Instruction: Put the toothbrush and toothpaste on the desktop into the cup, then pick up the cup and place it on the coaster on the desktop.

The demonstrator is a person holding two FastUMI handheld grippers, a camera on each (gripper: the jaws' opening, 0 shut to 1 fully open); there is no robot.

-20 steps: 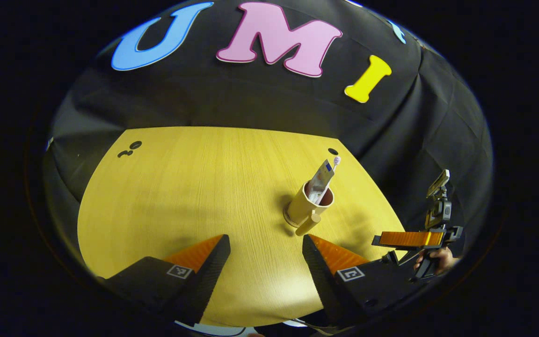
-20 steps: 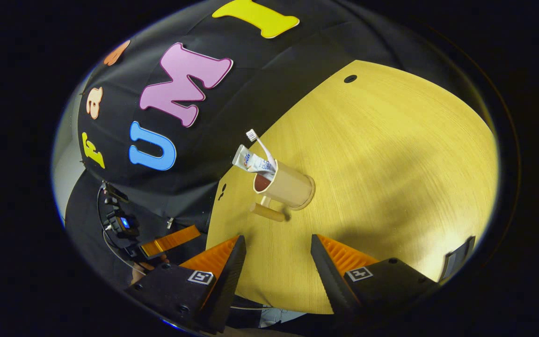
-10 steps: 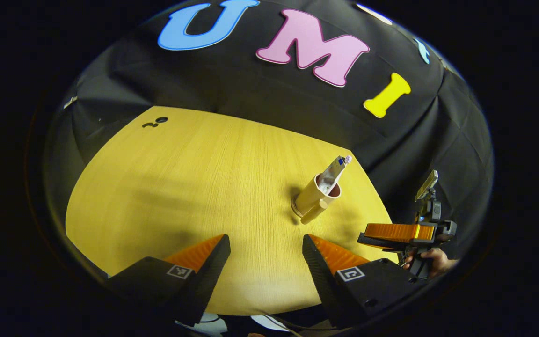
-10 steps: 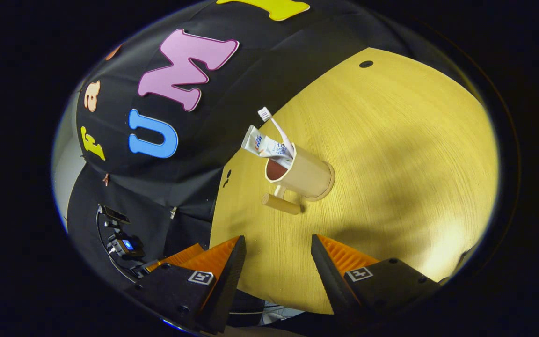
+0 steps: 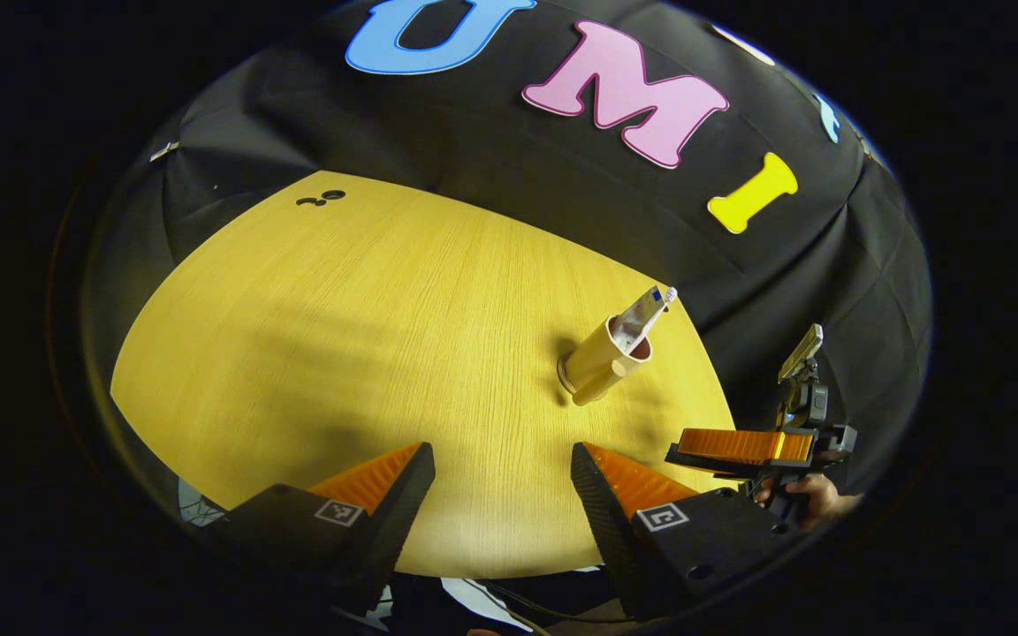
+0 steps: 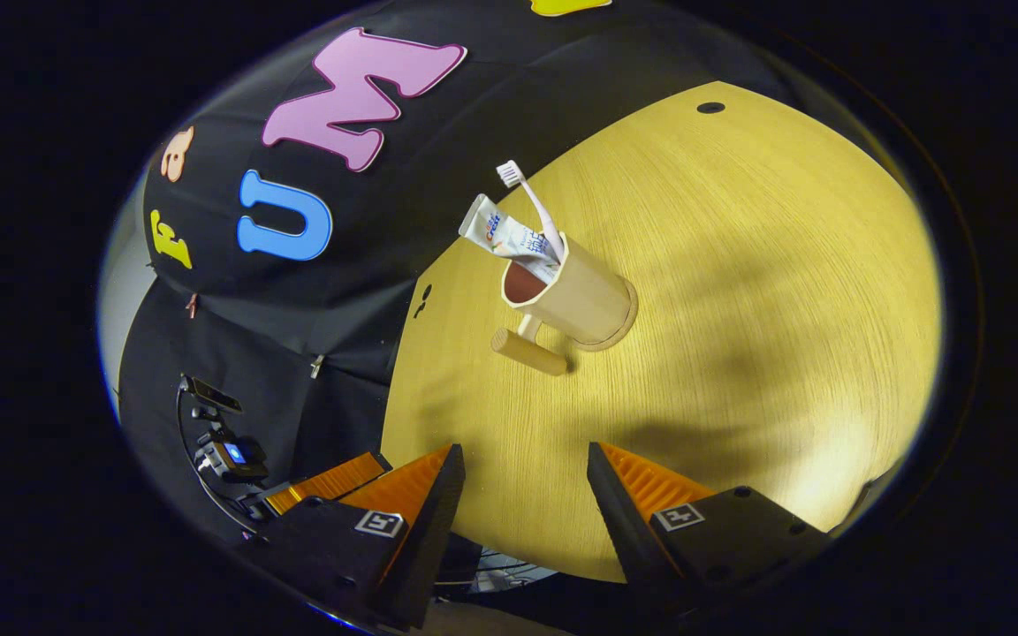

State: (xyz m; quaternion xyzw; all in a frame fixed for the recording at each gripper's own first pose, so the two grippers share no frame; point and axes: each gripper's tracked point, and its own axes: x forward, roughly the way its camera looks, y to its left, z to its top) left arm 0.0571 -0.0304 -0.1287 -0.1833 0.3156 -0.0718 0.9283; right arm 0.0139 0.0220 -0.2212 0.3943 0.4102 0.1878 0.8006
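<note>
A tan cup with a peg-like handle stands upright on the yellow wooden table, right of centre. A white toothbrush and a toothpaste tube lean out of the cup. A thin round coaster rim shows under its base. My left gripper is open and empty, low over the table's near edge, well short of the cup. My right gripper is also open and empty, apart from the cup. The right gripper appears in the left gripper view, held by a hand.
Black cloth walls close in the table on the far sides. Small dark holes mark the tabletop near its far corner, and one more hole lies by another edge. The left gripper is off the table's edge.
Both grippers have drawn back from the cup, which looks smaller in the left gripper view and higher in the right gripper view. Both stay open. The cup has not moved.
</note>
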